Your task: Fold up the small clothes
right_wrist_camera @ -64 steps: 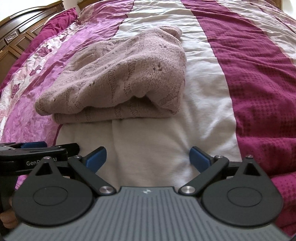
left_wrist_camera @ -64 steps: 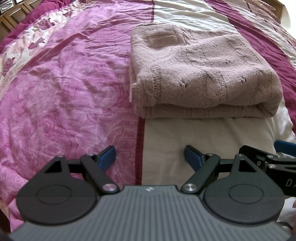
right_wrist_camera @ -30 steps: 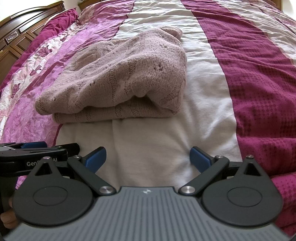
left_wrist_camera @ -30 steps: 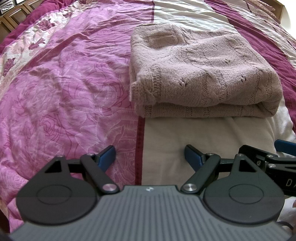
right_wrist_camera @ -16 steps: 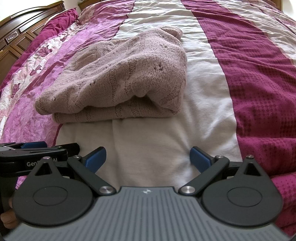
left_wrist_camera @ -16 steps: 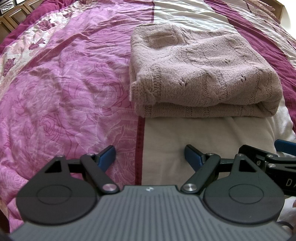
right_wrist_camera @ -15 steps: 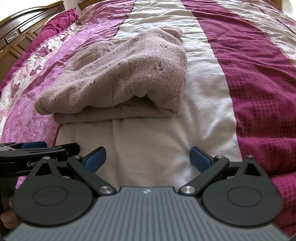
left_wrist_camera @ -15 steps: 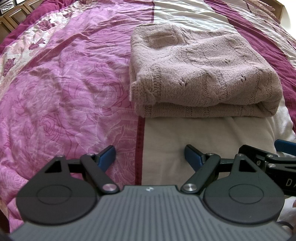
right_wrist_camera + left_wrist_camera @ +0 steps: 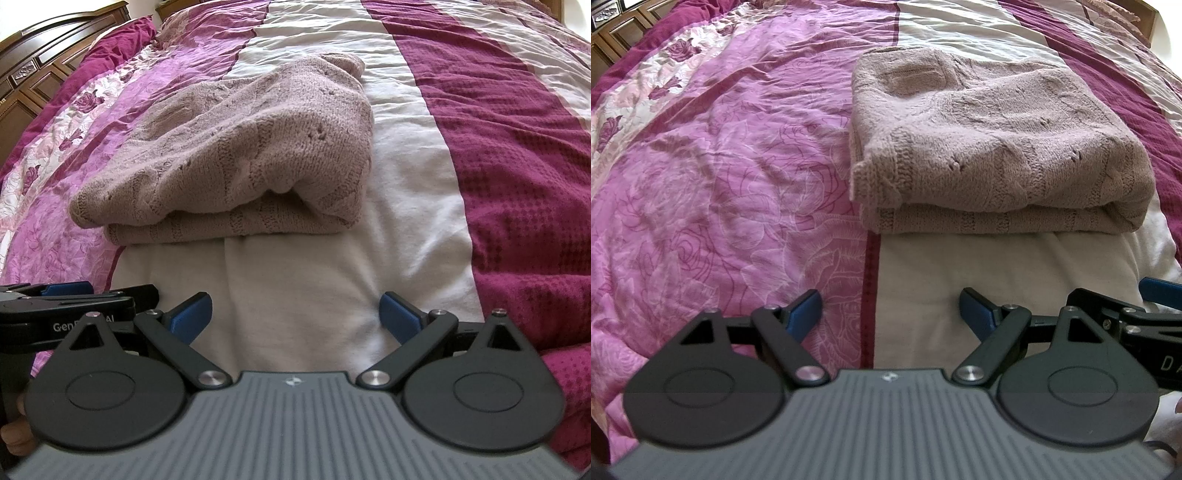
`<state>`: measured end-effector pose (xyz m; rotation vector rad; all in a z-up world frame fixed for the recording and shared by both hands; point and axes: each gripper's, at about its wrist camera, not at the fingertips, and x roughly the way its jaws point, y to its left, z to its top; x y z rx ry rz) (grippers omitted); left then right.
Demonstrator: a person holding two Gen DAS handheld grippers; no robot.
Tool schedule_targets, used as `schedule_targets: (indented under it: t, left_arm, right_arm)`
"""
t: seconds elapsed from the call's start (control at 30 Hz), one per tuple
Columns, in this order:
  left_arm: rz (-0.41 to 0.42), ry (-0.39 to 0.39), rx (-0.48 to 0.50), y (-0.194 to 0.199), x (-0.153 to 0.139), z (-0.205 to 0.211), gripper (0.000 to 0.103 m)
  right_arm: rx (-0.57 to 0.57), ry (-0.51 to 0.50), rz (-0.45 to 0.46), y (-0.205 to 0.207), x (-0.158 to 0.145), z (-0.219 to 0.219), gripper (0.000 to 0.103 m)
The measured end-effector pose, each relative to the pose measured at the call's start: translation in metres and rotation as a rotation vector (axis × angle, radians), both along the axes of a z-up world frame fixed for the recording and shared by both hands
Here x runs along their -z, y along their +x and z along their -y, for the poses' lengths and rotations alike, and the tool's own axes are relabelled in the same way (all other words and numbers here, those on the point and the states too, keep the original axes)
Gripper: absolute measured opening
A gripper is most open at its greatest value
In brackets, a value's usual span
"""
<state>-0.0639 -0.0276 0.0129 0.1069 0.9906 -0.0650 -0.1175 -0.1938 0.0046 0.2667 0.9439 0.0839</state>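
The knitted sweater (image 9: 993, 147) lies folded into a thick bundle on the bed (image 9: 720, 155), straddling the pink floral stripe and the white stripe of the bedspread, its doubled edge facing the tools. The left tool (image 9: 888, 314) hangs just short of that edge with its blue fingers (image 9: 803, 309) wide apart and nothing between them. The right tool (image 9: 295, 319) sits beside it over the white stripe, likewise spread and empty. Neither touches the knit.

The fold looks nearly done, so the step in hand is probably a last tidy or a final half-fold. To do it well, each tool should take one near corner: the left at the loose flap by the pink stripe, the right at the rounded bulge on the far side, where the top layer puffs up. Pinch through all the layers, not only the top one, since a loose knit stretches and slides. Lift both corners together and level, carry them over evenly, then lay them down before letting go, so the bundle stays square
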Motion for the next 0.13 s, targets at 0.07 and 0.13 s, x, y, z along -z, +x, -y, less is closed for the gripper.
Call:
schedule_targets:
  t: [0.07, 0.13]
  left_arm:
    - [0.0, 0.0, 0.0, -0.0001, 0.0003, 0.0, 0.083]
    - [-0.002, 0.0, 0.0, 0.0, 0.0003, 0.0001, 0.083]
  right_arm:
    - [0.0, 0.0, 0.0, 0.0, 0.0, -0.0001, 0.101]
    - [0.0, 0.0, 0.0, -0.0001, 0.0001, -0.0001, 0.101]
